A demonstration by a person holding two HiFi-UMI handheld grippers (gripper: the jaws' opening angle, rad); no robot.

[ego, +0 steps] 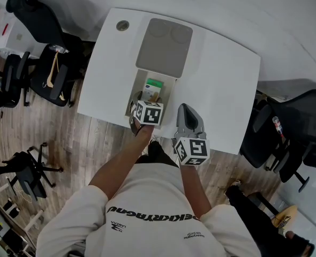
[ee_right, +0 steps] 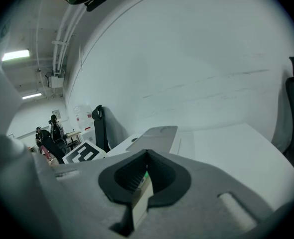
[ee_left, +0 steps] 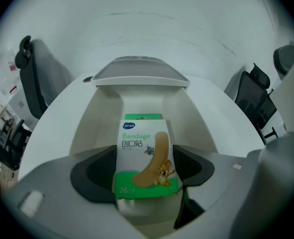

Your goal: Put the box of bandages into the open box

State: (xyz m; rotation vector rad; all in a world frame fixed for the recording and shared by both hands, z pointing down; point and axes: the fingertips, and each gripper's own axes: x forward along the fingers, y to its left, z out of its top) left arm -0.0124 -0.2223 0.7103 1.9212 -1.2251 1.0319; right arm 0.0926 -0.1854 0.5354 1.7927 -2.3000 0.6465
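Your left gripper (ee_left: 146,171) squeezes the bandage box (ee_left: 144,148), its long side pointing ahead between the walls of the open box (ee_left: 94,118); your right gripper (ee_right: 144,176) sits pinched closed nearby.

Bandage box (ego: 153,88) (ee_left: 146,158): white top, green btm, tan strip + cartoon pic, upright, pinched in left gripper (ee_left: 146,172) jaws, w/in open box (ego: 172,92) near end. Open box: white tray, grey lid folded back on far side.
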